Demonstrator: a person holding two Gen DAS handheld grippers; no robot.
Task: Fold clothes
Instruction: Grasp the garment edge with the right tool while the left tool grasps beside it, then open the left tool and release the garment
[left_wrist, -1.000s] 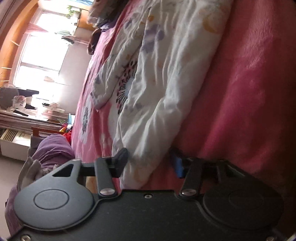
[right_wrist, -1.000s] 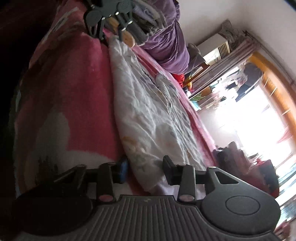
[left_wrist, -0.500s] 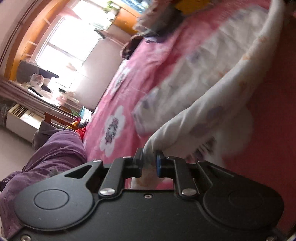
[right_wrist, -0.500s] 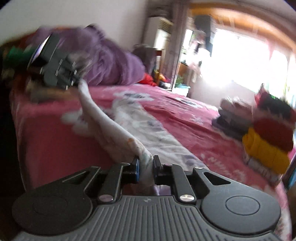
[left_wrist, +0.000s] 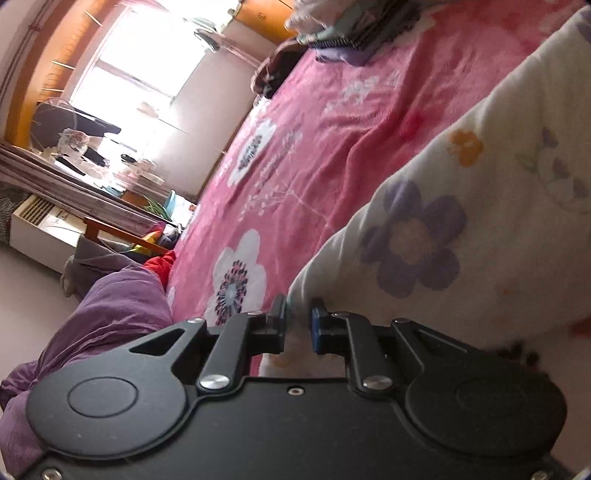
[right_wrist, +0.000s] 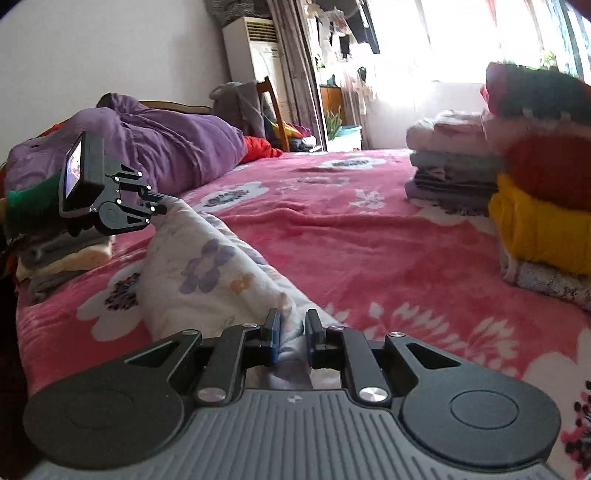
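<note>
Left wrist view: left hand-held gripper (left_wrist: 298, 326) pinches one end of the garment (left_wrist: 461, 229) above the bed (left_wrist: 314, 147); right hand-held gripper (right_wrist: 291, 338) clamps the other end; uneven pulling could probably slip the thin fabric out, or twist the fold.

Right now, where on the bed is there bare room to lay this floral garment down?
Free: pink blanket between the floral garment and the folded stacks. Crowded: the right side by the yellow and red pile, and left by the purple bedding.
</note>
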